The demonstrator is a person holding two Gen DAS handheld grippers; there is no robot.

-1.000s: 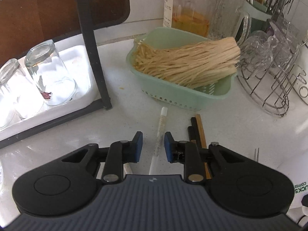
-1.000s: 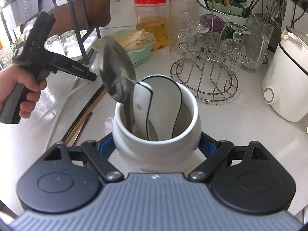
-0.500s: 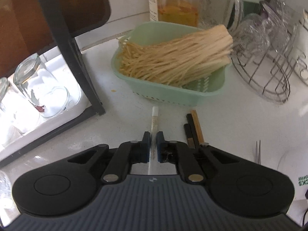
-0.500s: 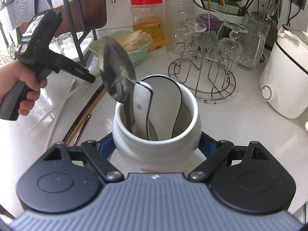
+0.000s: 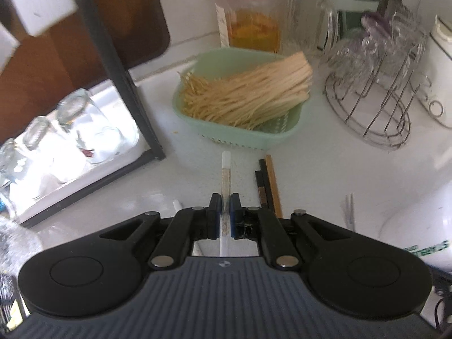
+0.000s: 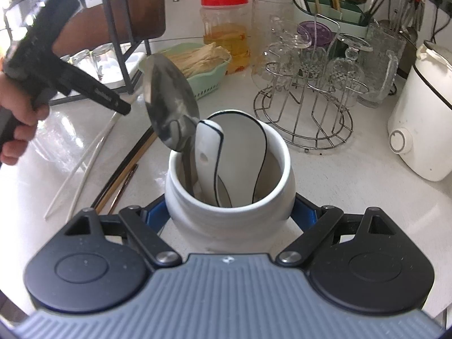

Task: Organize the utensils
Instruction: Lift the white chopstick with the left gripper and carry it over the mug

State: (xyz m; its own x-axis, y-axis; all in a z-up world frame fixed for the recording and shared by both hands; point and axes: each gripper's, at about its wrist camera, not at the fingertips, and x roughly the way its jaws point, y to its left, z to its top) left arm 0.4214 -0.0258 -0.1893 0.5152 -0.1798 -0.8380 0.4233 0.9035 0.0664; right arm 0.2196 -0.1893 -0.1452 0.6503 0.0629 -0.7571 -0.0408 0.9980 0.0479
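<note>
Progress approx. half done, judging by what is seen: a metal spoon [image 6: 169, 104] and two white ceramic spoons w/ black edging [image 6: 240, 152] are already stood in the white ceramic jar [image 6: 228, 197], while several chopsticks are left on the table [image 6: 353, 186]. The jar is clamped at its sides by the right hand-held gripper [image 6: 229, 214], blue pads pressed on both flanks, & is held upright on the table. The left hand-held gripper [image 5: 223, 214] is closed on one white chopstick [image 5: 226, 169], pinched partway along its length w/ the tip pointing toward the green basket [image 5: 254, 138] of pale sticks. In the right wrist view the gripped chopstick slopes from the left hand-held gripper down toward the table, so it appears partly lifted; whether its far end is off the surface can't be told. The chopstick looks thin, straight, glossy white w/ a translucent speckled mid-section, likely plastic & slippery. A second white chopstick [image 6: 84, 166] lies on the table, and dark & brown chopsticks [image 5: 268, 186] are lying just beside the gripped one, untouched. Remaining work, as judged: gripped chopstick to be carried to the jar, then its mate & the dark/brown ones to be collected.
</note>
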